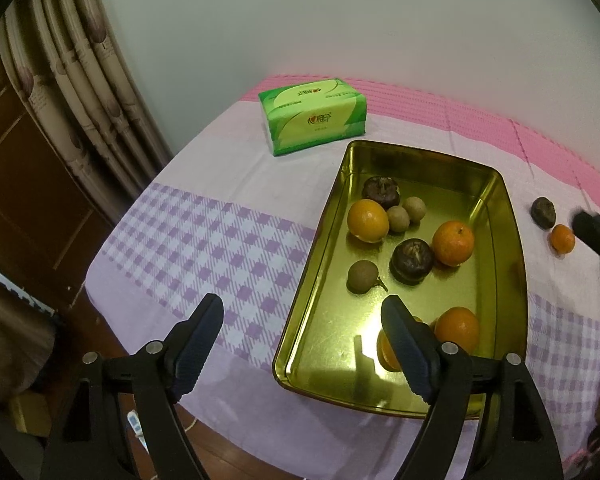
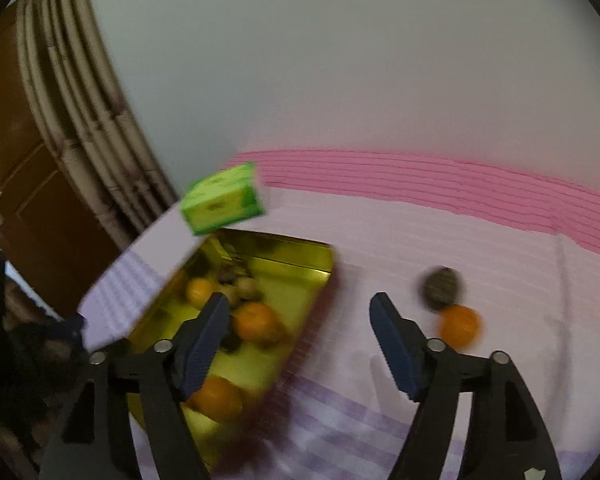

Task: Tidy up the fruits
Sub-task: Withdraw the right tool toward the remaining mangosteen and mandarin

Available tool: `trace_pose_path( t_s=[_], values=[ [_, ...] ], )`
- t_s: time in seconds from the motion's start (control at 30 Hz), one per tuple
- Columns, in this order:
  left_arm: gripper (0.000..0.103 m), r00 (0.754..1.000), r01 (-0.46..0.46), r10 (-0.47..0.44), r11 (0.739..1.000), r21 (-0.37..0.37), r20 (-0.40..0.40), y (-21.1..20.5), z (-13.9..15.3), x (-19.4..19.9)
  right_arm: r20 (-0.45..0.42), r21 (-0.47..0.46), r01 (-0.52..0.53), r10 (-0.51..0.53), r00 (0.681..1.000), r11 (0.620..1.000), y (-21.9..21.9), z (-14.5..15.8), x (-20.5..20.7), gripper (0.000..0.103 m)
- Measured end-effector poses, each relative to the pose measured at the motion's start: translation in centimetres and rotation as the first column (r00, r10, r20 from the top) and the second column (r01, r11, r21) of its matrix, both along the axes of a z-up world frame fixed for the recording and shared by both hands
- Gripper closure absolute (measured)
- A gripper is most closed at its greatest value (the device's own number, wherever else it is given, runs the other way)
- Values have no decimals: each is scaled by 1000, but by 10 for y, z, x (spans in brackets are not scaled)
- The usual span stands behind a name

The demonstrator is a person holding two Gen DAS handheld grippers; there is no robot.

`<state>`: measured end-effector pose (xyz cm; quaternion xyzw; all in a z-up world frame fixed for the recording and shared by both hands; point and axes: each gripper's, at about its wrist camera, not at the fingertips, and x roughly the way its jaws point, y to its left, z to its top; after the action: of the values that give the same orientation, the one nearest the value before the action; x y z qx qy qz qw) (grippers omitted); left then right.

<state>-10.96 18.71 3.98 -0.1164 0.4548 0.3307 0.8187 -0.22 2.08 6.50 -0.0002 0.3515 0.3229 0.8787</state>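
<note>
A gold metal tray on the checked cloth holds several oranges, two dark round fruits and three small brown fruits. Outside it to the right lie a dark fruit and a small orange. My left gripper hangs open above the tray's near left rim, holding nothing. My right gripper is open and empty over the cloth just right of the tray. The loose orange and dark fruit lie beyond its right finger. This view is blurred.
A green tissue pack sits behind the tray near the wall. The table's left edge drops off beside a curtain and a brown door. A pink band of cloth runs along the back.
</note>
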Motion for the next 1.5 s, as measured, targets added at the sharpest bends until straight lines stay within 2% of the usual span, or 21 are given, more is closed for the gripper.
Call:
trace_pose_path(
  t_s=[0.17, 0.27, 0.4, 0.57, 0.7, 0.87, 1.07, 1.23, 1.4, 1.5],
  values=[
    [21, 1000, 6, -5, 1000, 12, -11, -3, -2, 2, -18, -83, 130, -132, 991, 988, -58, -25, 10, 27],
    [21, 1000, 9, -8, 1000, 22, -19, -4, -3, 3, -13, -144, 224, -229, 973, 964, -96, -41, 20, 25],
    [20, 999, 12, -11, 999, 32, -33, -6, -6, 4, -38, -182, 342, -354, 935, 922, -146, -59, 40, 21],
    [20, 998, 21, -18, 999, 50, -53, -9, -11, 7, -53, -217, 428, -448, 892, 877, -184, -73, 53, 16],
    [20, 997, 44, -38, 996, 83, -74, -15, -15, 11, -66, -227, 456, -481, 874, 860, -202, -80, 62, 12],
    [20, 995, 85, -76, 987, 138, -63, -26, -12, 13, -78, -238, 474, -503, 861, 848, -209, -82, 71, 5],
    [20, 982, 189, -179, 961, 204, -65, -55, -3, 17, -69, -263, 463, -496, 866, 846, -210, -85, 76, 2],
    [20, 952, 306, -303, 943, 131, -47, -79, 8, 31, -75, -266, 452, -486, 871, 851, -212, -87, 77, 0],
    [20, 906, 424, -422, 903, 70, -32, -108, 21, 69, -78, -246, 424, -454, 888, 872, -215, -87, 78, 0],
    [20, 876, 482, -482, 875, -48, 4, -123, 25, 98, -83, -225, 418, -445, 892, 880, -217, -87, 76, 0]
  ],
)
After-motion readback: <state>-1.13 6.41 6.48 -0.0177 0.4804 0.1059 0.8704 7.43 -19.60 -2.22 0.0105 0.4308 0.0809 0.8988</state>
